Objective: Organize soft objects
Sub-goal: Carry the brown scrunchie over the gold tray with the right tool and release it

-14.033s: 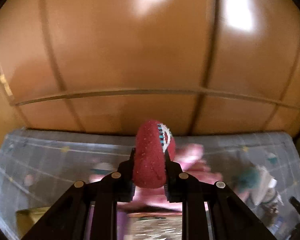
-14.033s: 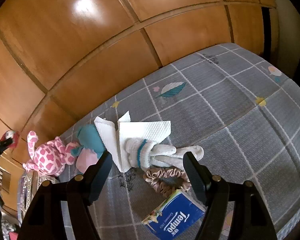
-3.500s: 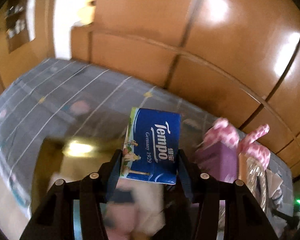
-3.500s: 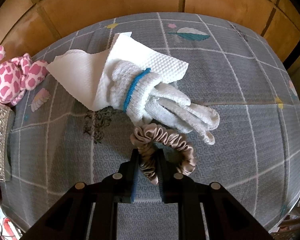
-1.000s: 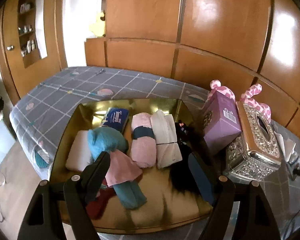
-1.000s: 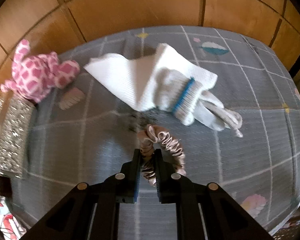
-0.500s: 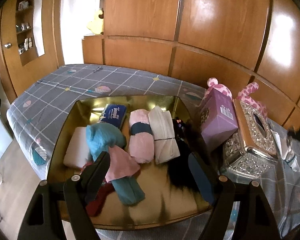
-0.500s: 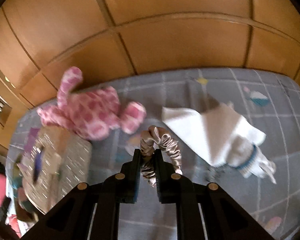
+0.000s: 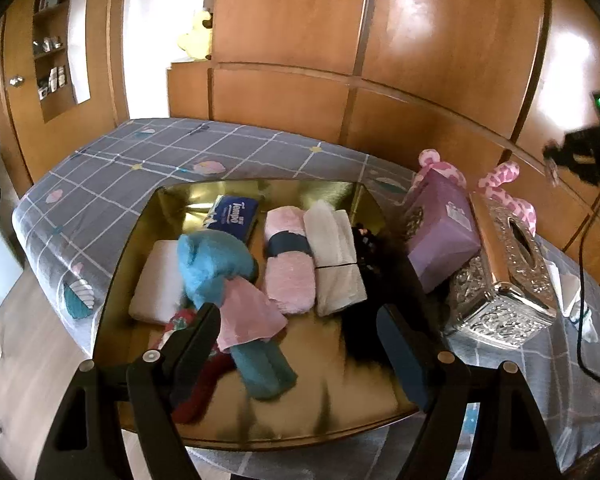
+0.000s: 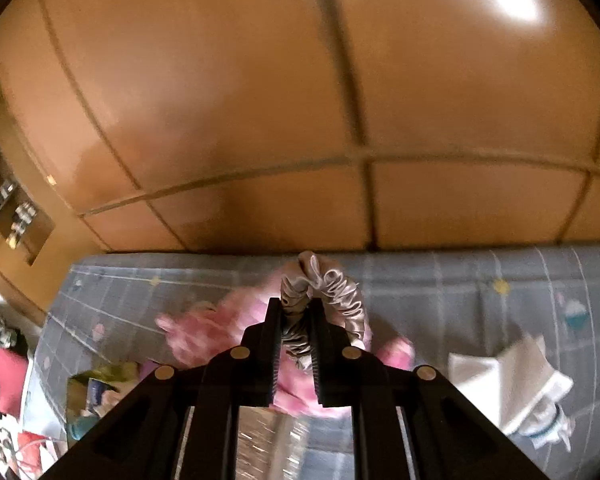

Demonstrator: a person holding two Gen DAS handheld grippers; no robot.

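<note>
My left gripper (image 9: pixel 298 322) hangs open over a gold tray (image 9: pixel 168 196) on the bed, with nothing between its fingers. In the tray lie a blue Tempo tissue pack (image 9: pixel 233 213), a teal plush (image 9: pixel 216 268), a rolled pink towel (image 9: pixel 289 258), a folded white cloth (image 9: pixel 334 258), a white pad (image 9: pixel 158 280) and something black (image 9: pixel 374 268). My right gripper (image 10: pixel 296 312) is shut on a beige satin scrunchie (image 10: pixel 332 284), held in the air above a blurred pink spotted plush (image 10: pixel 204 332). White paper and a rolled white sock (image 10: pixel 524 392) lie on the bed at the right.
A purple box (image 9: pixel 444 236) and a silver embossed tissue box (image 9: pixel 508 276) stand right of the tray, the pink plush (image 9: pixel 504 184) behind them. Wooden wall panels (image 9: pixel 380 80) rise behind the grey checked bed (image 9: pixel 140 152). The other gripper (image 9: pixel 588 148) and a black cable (image 9: pixel 580 300) show at far right.
My right gripper has lifted and swung left with the scrunchie, from over the white paper and sock to above the pink plush. The left gripper has stayed over the tray.
</note>
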